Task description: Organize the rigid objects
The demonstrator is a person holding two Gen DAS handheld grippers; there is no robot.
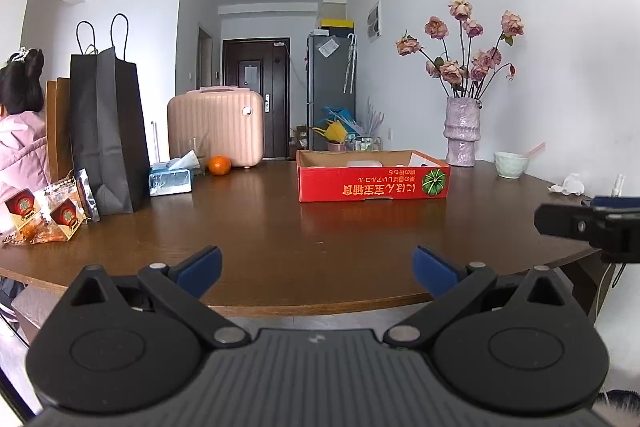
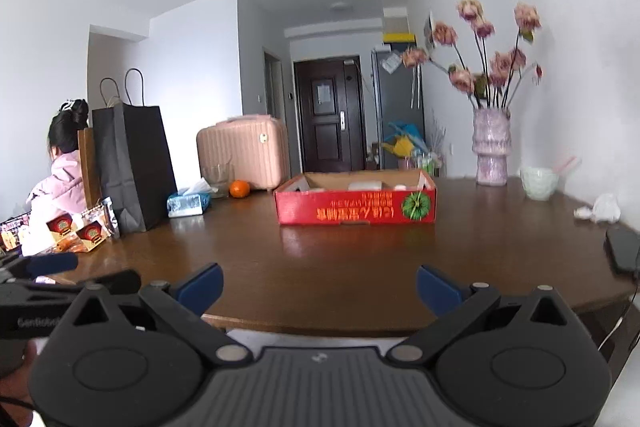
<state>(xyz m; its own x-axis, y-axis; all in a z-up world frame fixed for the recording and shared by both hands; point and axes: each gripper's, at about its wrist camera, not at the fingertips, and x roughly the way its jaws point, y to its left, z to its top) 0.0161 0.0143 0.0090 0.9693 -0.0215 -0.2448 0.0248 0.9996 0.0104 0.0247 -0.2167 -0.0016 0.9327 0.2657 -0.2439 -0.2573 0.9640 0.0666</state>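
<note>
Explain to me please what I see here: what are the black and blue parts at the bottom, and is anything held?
No robot here: a person carries one hand-held gripper in each hand, each with its own camera looking forward along two blue-tipped fingers. One picture is from the left hand-held gripper, the other from the right hand-held gripper. Both are open and hold nothing. They hover at the near edge of a brown table. On it lie a red cardboard box, an orange, a tissue box, a black paper bag, a vase of flowers and a bowl.
</note>
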